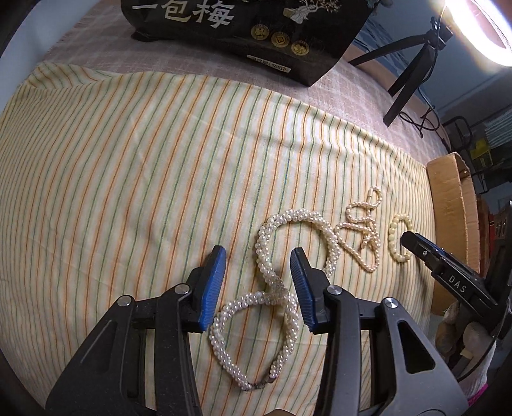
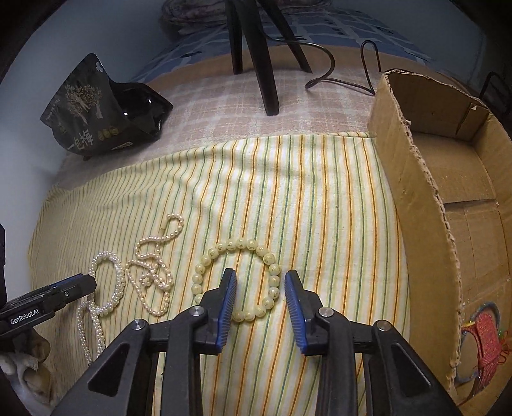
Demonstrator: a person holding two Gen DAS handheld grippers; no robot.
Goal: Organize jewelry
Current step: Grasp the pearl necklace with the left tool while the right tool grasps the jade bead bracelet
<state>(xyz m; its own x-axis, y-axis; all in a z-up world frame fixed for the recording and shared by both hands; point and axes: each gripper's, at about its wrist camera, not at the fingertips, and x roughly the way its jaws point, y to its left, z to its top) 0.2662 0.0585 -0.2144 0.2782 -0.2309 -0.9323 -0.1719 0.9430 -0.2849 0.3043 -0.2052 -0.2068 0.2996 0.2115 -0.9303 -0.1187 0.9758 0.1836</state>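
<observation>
My left gripper (image 1: 258, 260) gapes over the twisted pearl necklace (image 1: 275, 281); my right gripper (image 2: 260, 281), released, straddles the bead bracelet (image 2: 272, 281).

Home bed, striped cloth (image 2: 288, 192), ring light (image 1: 480, 28) (filming setup)

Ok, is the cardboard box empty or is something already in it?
Not empty: the box holds a red woven item in its near corner; the rest of its visible floor is bare.

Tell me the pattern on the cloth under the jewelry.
The cloth is pale yellow with thin orange and green stripes, clearest in the right wrist view.
</observation>
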